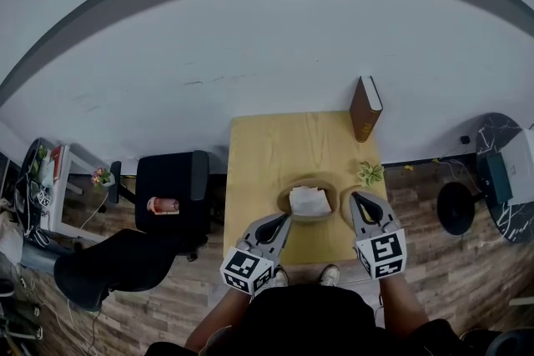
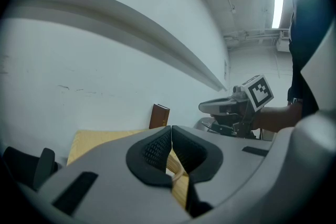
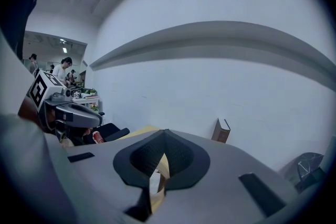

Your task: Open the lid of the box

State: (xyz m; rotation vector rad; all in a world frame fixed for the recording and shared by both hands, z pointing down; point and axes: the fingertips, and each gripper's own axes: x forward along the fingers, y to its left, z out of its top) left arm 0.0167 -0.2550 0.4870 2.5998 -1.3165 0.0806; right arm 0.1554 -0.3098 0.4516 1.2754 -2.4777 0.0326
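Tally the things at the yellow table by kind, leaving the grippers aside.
Book: 1
Small plant: 1
Round box: 1
White paper in it: 1
Lid, partly hidden: 1
Total: 5

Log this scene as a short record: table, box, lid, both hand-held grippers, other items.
table: yellow wood
box: round, open, white paper inside
lid: off; likely the tan round piece right of the box, partly under the right hand-held gripper
left hand-held gripper: jaws together, at the box's left
right hand-held gripper: jaws together, at the box's right
book: upright, far right corner
plant: small, near the right edge
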